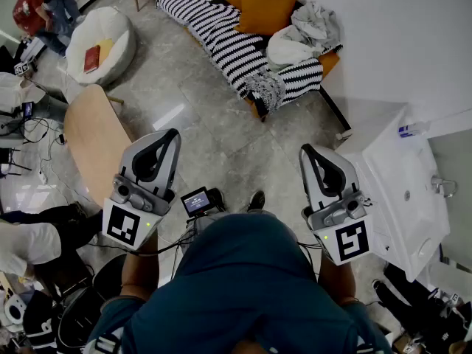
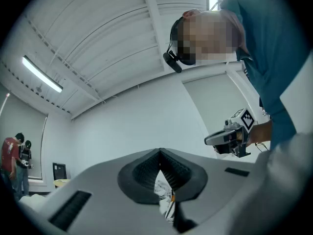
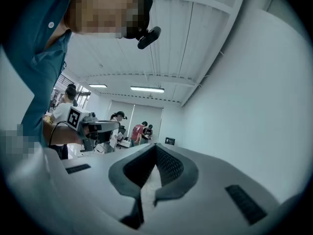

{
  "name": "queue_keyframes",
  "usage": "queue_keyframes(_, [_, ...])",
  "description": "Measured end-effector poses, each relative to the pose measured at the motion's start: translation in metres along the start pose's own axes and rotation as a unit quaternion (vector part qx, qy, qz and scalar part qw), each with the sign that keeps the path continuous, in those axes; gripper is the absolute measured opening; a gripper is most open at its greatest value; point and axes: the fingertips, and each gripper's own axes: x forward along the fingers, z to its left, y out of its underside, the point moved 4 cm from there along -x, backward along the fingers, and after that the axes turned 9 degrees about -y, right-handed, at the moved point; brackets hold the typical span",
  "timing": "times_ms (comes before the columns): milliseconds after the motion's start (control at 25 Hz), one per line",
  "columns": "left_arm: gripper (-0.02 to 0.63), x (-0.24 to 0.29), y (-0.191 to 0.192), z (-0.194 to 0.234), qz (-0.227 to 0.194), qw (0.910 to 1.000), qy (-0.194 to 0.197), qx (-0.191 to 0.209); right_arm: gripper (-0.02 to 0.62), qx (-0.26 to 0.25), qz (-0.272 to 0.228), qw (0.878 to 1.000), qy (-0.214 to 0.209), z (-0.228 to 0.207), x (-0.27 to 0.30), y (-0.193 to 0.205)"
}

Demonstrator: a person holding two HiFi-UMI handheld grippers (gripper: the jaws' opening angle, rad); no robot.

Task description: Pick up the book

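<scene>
Up close, both grippers are held out in front of the person. The left gripper (image 2: 160, 154) has its jaws pressed together with nothing in them, and the right gripper (image 3: 155, 151) is the same deal. Their own cameras only catch walls, ceiling and each other. Only the head view shows the book (image 1: 91, 58): red, lying on the white beanbag (image 1: 118, 26), far left, past the wooden table (image 1: 92, 140).

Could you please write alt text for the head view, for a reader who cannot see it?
Seen from above, a person in a teal shirt holds the left gripper and the right gripper over a grey floor, both shut and empty. A red book lies on a white beanbag at upper left, beyond a wooden table.
</scene>
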Motion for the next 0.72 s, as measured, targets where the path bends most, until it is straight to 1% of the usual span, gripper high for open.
queue_keyframes(320, [0.002,0.007,0.003,0.004,0.005,1.0000,0.003,-0.002,0.013,0.006,0.001,1.000,0.000,-0.006,0.006,0.002])
queue_keyframes(440, [0.002,0.011,0.005,0.005,0.007,1.0000,0.004,-0.003,0.014,0.007,-0.024,1.000,-0.008,-0.011,0.007,-0.001])
queue_keyframes(520, [0.002,0.015,0.006,0.004,0.009,0.9999,0.005,-0.002,0.014,0.017,-0.043,0.999,-0.012,-0.016,0.006,-0.003])
queue_keyframes(600, [0.002,0.020,0.006,0.001,0.011,0.9999,0.006,0.000,0.015,0.026,-0.050,0.998,-0.010,-0.022,0.005,-0.002])
queue_keyframes(720, [0.002,0.027,0.006,-0.006,0.013,0.9999,0.003,0.003,0.014,0.018,-0.046,0.999,-0.006,-0.032,0.001,0.001])
